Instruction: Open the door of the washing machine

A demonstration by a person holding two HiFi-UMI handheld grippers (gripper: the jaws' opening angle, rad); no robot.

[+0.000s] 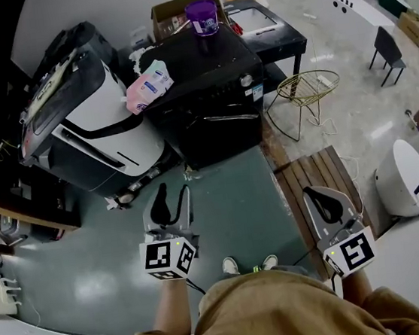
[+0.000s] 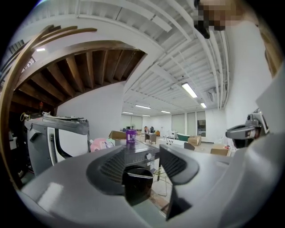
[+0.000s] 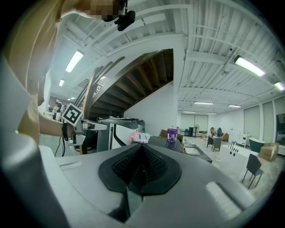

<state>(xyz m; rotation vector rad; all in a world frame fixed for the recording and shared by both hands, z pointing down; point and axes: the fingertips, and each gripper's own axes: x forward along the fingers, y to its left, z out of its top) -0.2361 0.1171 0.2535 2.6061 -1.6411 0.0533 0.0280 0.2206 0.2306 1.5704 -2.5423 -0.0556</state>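
Washing machine (image 1: 209, 106): a black box is seen at the far side of the green floor (image 1: 237, 205). A purple cup (image 1: 202, 17) and a pink packet (image 1: 148, 87) are laid on its top. A bigger white machine (image 1: 87, 128) is leaned just beside it, on the left.
Door (image 2: 138, 180): it is found on the front of the washing machine, dark and round, and it is shut. A thin shiny bar (image 2: 140, 171) is seen across its top part. Whether that is the handle cannot be told.
Left gripper (image 1: 172, 195): its jaws are held apart and nothing is held between them. It is pointed level, straight at the door. In the left gripper view the door is framed in the gap between the jaws.
Right gripper (image 1: 315, 192): its jaws are pressed together and nothing is caught in them. It is held off to the right, over the wooden board (image 1: 324, 171). The machine is seen from further to the side there.
Which way: the door is placed straight ahead of the left gripper and well apart from it. That gripper is judged to be the better lined up of the two.
Next move: the left gripper is likely to be pushed forward until the door's edge or handle is reached. No part of the door is touched yet.
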